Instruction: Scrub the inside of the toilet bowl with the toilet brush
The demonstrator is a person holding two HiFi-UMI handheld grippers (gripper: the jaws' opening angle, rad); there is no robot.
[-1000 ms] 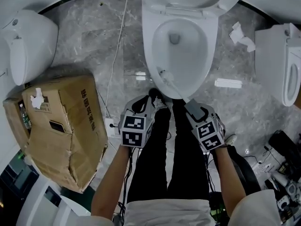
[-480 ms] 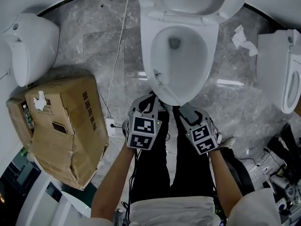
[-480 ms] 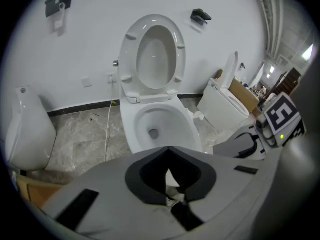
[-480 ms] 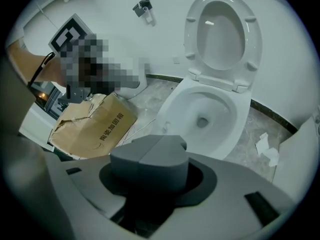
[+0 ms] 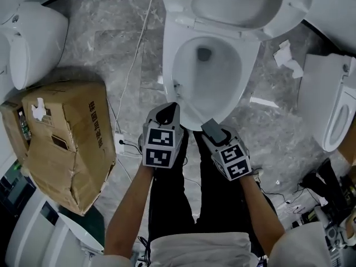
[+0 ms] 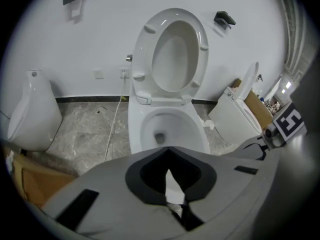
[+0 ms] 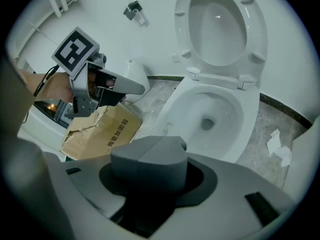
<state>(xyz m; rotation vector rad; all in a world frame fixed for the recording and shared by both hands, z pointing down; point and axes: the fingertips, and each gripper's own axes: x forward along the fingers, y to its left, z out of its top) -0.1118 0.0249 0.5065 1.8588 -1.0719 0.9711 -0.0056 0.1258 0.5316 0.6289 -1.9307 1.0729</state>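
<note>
Your right tongs [image 5: 211,128] are clamped together on the pale handle of the toilet brush [image 5: 178,85], which is hard to trace against the white porcelain. The brush head rests against the near-left inner wall of the toilet bowl [image 5: 245,71], just below the rim. Your left tongs [image 5: 168,112] hover beside the right pair, over the bowl's front edge. Their jaws are almost together, leaving only a sliver of gap, and they grip nothing. The seat [image 5: 289,7] is raised. A crumpled cardboard box [image 5: 67,143] lies on the floor to your left.
</note>
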